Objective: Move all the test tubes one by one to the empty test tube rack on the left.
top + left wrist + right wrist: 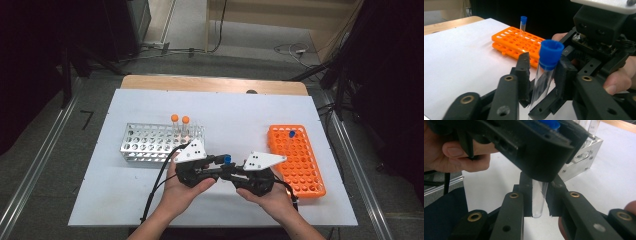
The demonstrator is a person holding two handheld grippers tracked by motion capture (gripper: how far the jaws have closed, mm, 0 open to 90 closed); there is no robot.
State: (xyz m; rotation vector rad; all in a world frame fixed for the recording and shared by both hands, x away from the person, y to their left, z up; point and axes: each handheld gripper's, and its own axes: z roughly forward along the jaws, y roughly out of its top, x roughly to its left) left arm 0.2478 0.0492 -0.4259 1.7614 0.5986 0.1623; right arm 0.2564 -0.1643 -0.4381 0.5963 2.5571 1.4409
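Observation:
A clear test tube with a blue cap (226, 159) is held upright above the white table (235, 115), between my two grippers near the front middle. My left gripper (216, 161) is shut on its upper part; in the left gripper view the tube (544, 82) stands between the jaws with the cap (550, 53) just above them. My right gripper (231, 171) comes in from the other side. In the right gripper view its jaws press both sides of the tube's rounded lower end (539, 202), with the left gripper's body (536, 147) hiding the cap.
A metal rack (150, 142) with two orange-capped tubes (180, 122) stands at the left. An orange rack (300, 160) at the right carries one blue-capped tube (292, 134) at its far end. Hands hold both grippers near the front edge.

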